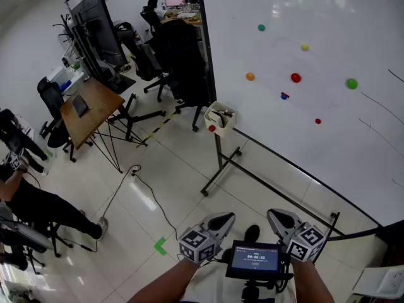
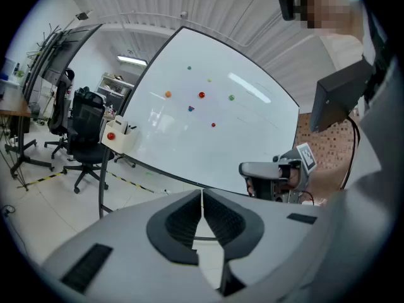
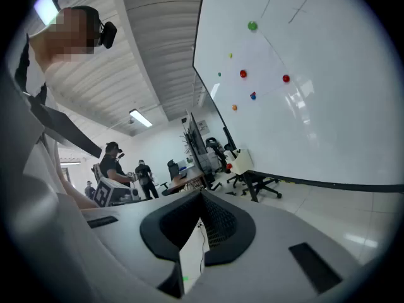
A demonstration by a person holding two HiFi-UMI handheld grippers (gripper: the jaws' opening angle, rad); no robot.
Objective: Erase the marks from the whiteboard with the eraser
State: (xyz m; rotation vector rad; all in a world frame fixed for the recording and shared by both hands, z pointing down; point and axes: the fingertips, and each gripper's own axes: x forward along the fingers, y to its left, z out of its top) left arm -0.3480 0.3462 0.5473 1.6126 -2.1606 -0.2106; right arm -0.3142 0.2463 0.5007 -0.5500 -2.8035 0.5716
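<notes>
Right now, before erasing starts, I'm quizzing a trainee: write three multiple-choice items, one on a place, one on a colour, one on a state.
1. Where on the whiteboard does the white box sit? A its lower left corner; B its top edge; C its right edge.
2. What colour is the magnet farthest right in the head view? A orange; B green; C yellow.
3. How do the left gripper's jaws stand? A wide apart; B shut on an eraser; C shut, nothing between.
A: it hangs where left and bottom edges meet. B: that magnet is green. C: the pads meet, empty.
</notes>
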